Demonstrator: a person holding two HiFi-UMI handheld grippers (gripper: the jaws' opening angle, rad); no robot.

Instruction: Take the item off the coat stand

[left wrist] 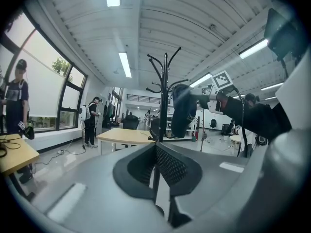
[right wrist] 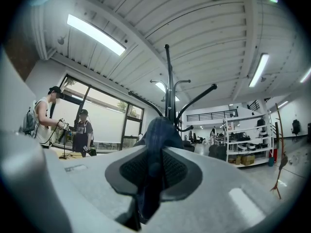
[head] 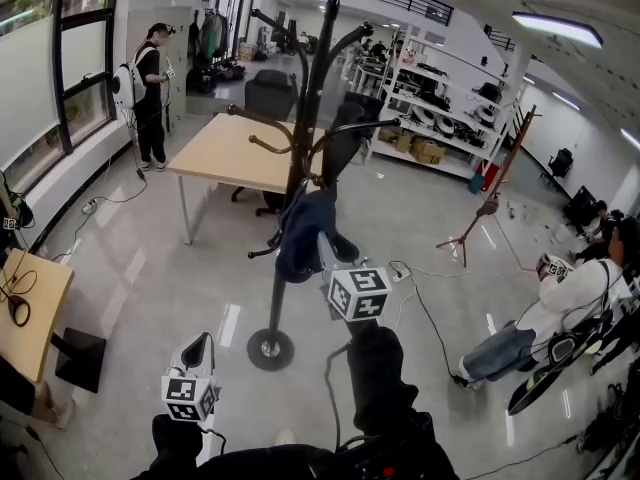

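Note:
The black coat stand rises from a round base on the grey floor straight ahead of me. A dark blue cloth item hangs at one of its lower hooks. My right gripper reaches level to it and is shut on the cloth. In the right gripper view the blue item fills the slot between the jaws of the right gripper, with the coat stand behind it. My left gripper hangs lower and to the left, shut with nothing in it. The left gripper view shows the stand and the item beyond the left gripper.
A wooden table stands behind the stand, and another desk lies at the left edge. One person stands by the windows; another sits on the floor at right. Shelves and a wooden tripod are farther back.

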